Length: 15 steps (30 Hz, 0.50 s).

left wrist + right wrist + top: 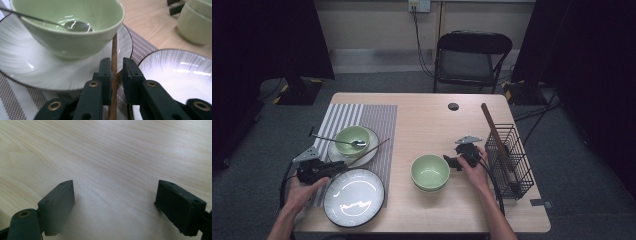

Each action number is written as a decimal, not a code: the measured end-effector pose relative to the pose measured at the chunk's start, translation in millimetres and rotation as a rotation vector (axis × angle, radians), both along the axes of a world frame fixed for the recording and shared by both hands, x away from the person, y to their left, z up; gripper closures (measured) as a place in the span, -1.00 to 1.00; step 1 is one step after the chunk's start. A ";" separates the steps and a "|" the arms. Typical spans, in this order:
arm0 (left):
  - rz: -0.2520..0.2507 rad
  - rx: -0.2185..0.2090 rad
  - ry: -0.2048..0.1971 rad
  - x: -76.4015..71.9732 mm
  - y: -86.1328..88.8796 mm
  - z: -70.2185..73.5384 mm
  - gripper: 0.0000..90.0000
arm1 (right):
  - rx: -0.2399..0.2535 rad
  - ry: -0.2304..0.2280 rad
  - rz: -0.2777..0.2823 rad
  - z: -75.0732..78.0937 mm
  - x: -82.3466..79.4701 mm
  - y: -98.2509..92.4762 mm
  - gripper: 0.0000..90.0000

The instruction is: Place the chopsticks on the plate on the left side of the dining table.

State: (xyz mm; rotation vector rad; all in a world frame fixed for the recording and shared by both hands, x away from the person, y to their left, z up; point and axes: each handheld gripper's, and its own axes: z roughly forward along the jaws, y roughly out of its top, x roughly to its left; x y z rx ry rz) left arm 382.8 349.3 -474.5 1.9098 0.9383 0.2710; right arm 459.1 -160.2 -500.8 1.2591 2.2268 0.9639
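Chopstick (pixel 114 50) sits between slightly parted left tongs (pixel 116 68) (right tongs (pixel 115 202) spread wide over table (pixel 112 150)).

The left gripper (pixel 116 68) has a wooden chopstick (pixel 114 62) between its two black jaws, with a narrow gap on the right side. The stick leans against a green bowl (pixel 67 27) holding a spoon (pixel 75 25), on a white plate (pixel 37 72). Another white plate (pixel 180 72) lies to the right.
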 end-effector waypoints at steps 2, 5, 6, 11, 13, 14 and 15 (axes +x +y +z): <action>0.003 0.005 0.009 2.9 -4.2 -1.1 0.66 | 0.000 0.000 0.000 0.0 0.0 0.0 -0.66; 0.006 0.015 0.011 7.5 -7.3 -1.8 0.64 | 0.000 0.000 0.000 0.0 0.0 0.0 -0.66; 0.003 0.025 0.014 8.9 -8.4 -1.9 0.65 | 0.000 0.000 0.000 0.0 0.0 0.0 -0.66; 0.005 0.047 0.018 12.0 -12.9 -4.9 0.78 | -0.001 0.000 0.001 0.0 0.1 0.0 -0.67; 0.008 0.052 0.018 13.7 -15.4 -5.5 0.84 | -0.001 0.000 0.003 0.0 0.2 0.0 -0.67; 0.008 0.050 0.019 14.2 -15.8 -5.6 0.85 | 0.001 0.001 0.003 -0.1 0.3 0.2 -0.67; 0.009 0.049 0.021 14.5 -16.1 -5.5 0.85 | 0.000 0.000 0.005 -0.1 0.4 0.1 -0.67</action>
